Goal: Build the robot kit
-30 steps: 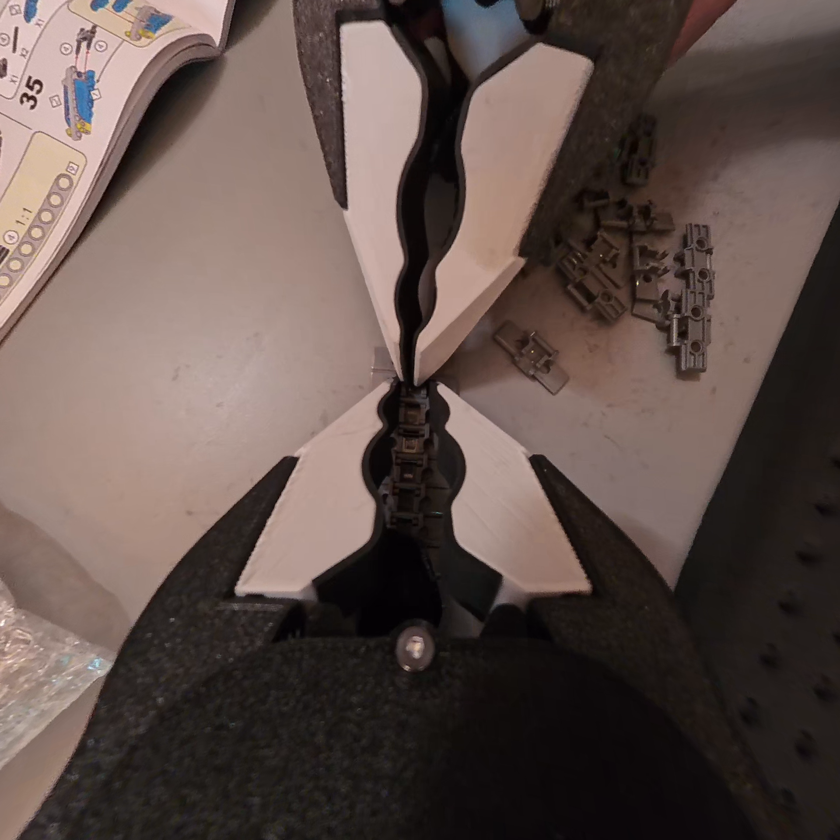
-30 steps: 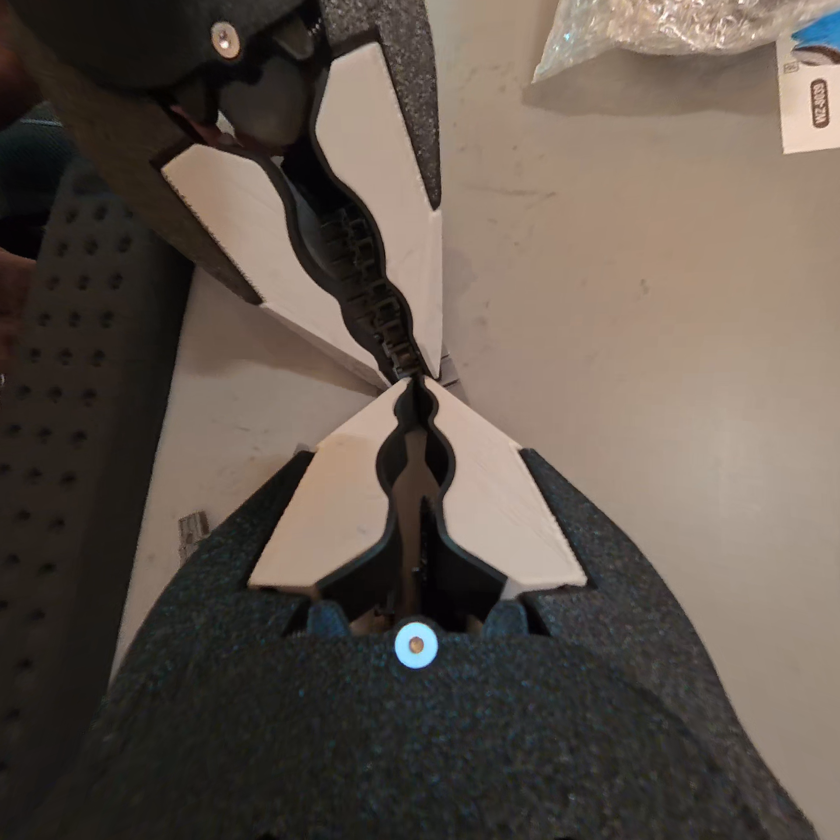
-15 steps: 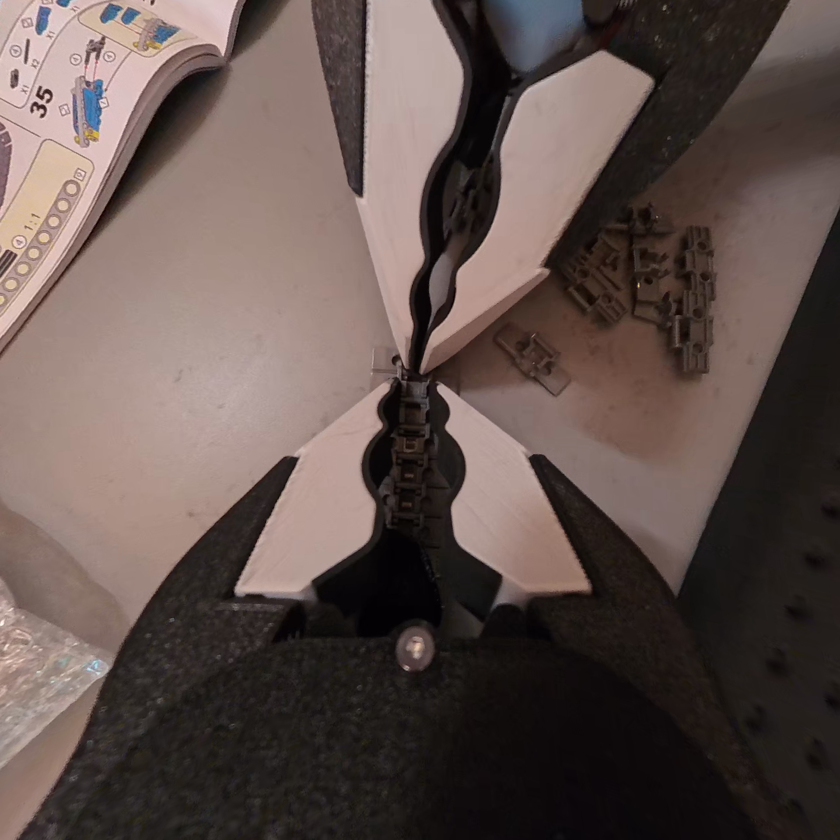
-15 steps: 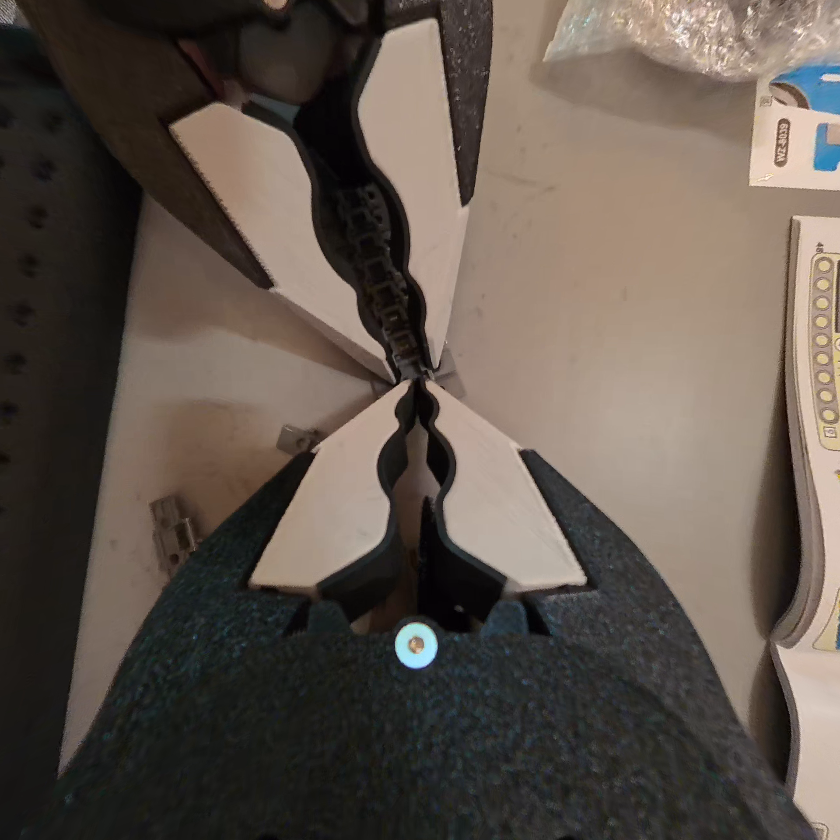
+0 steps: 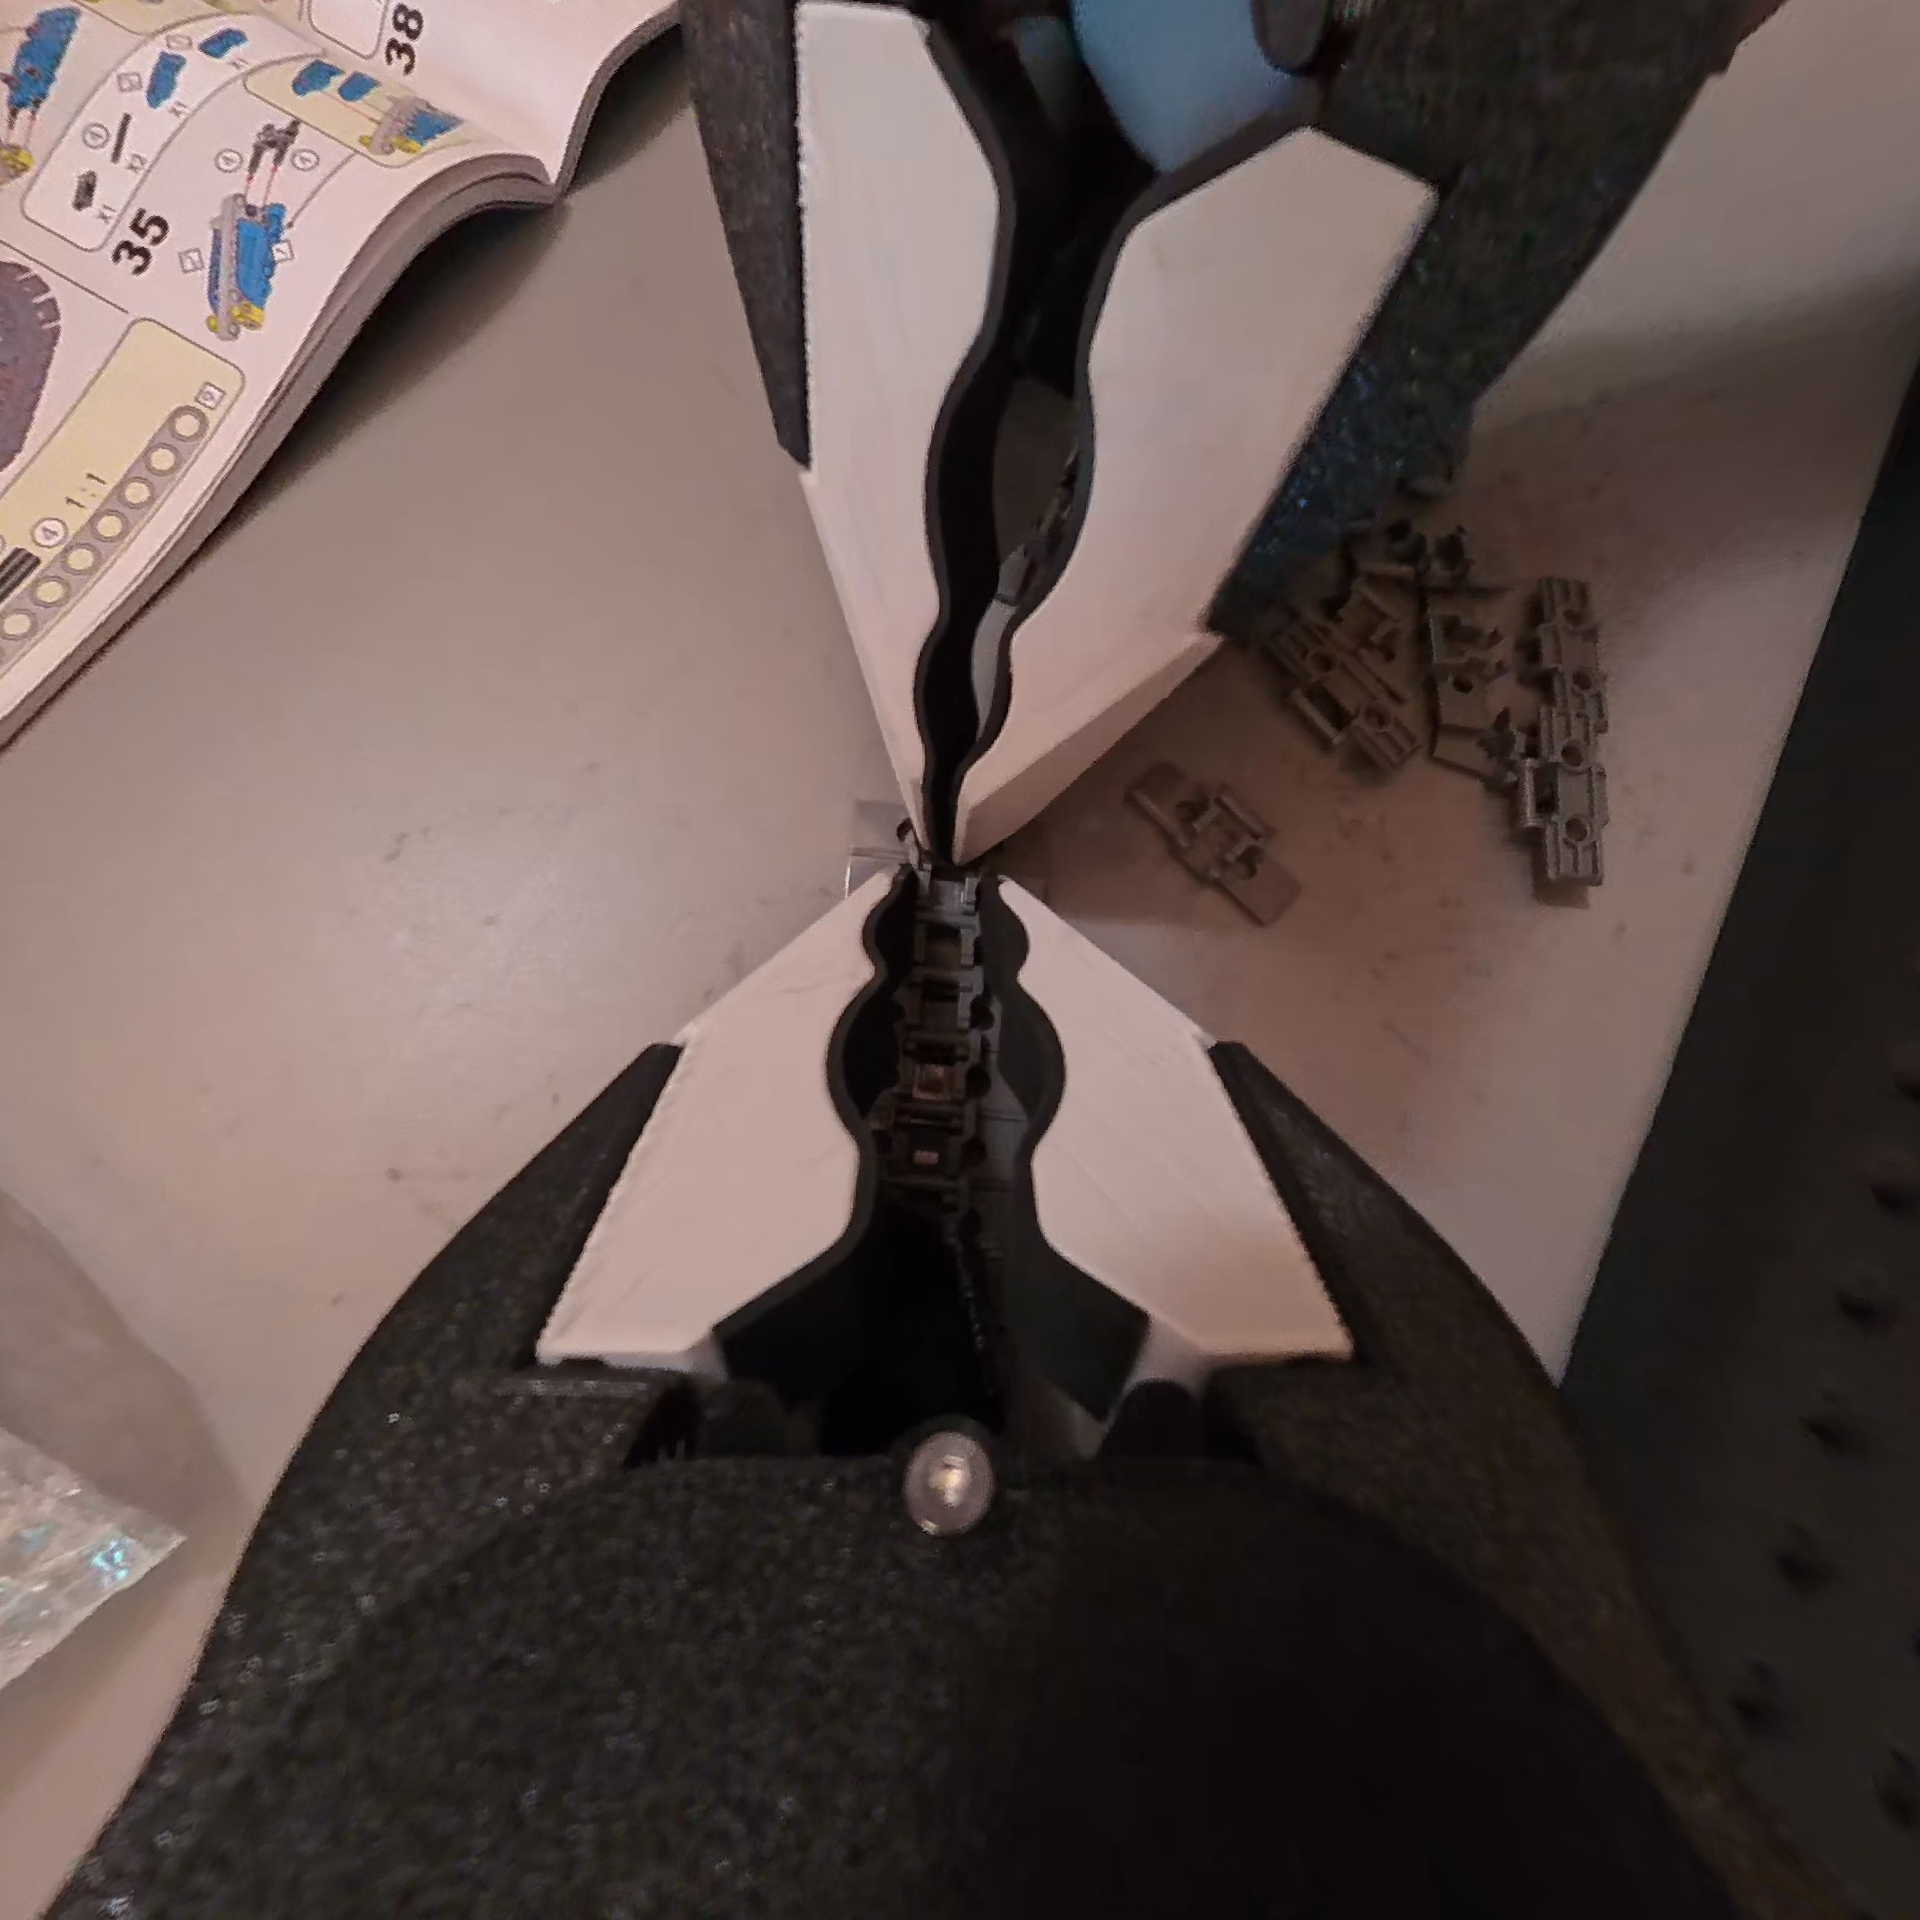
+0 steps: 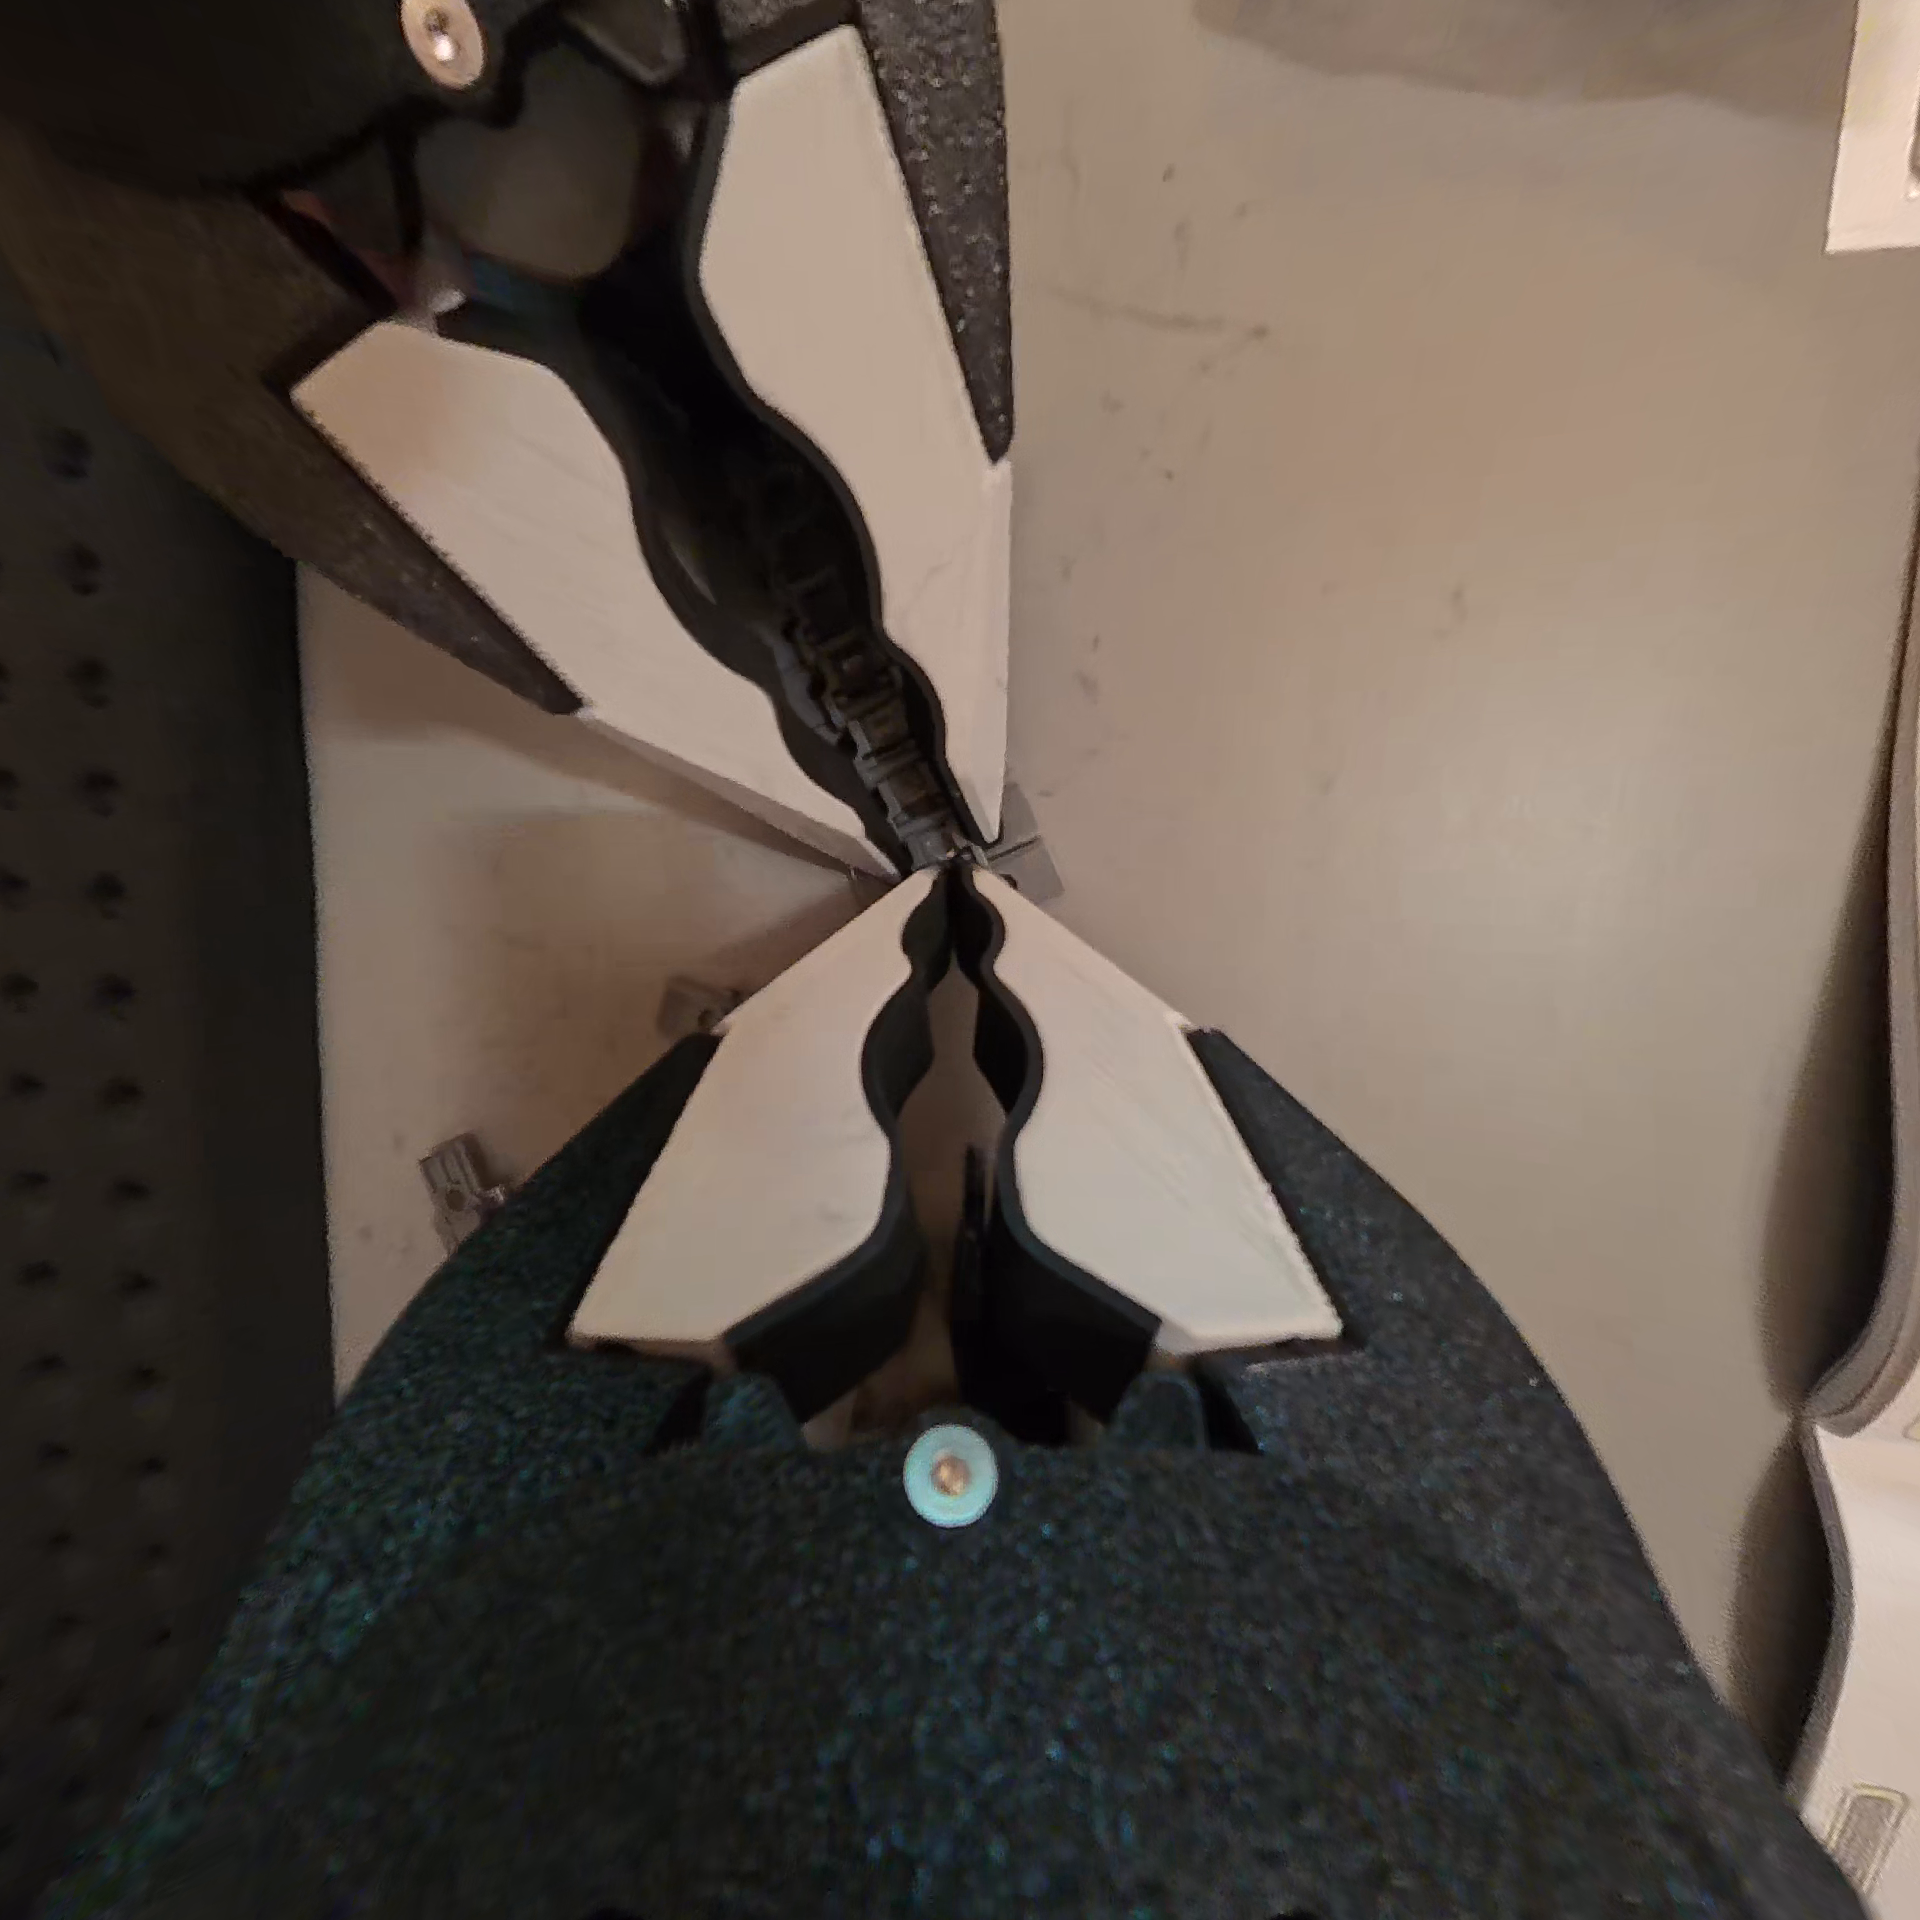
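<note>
Fingers of the left gripper (image 5: 940, 883) clamp a dark grey strip of joined plastic track links (image 5: 935, 1049) lengthwise, steadying its end where the right gripper (image 6: 956, 883), closed tip-to-tip, pinches a small grey link (image 6: 1023, 842).

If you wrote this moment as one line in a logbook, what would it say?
left gripper: shut on grey link chain | right gripper: shut on small grey piece, tip to tip | loose grey links on table

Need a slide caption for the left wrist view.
Left gripper clamps a dark grey plastic track-link chain, tip-to-tip with right gripper; loose links beside.
</note>
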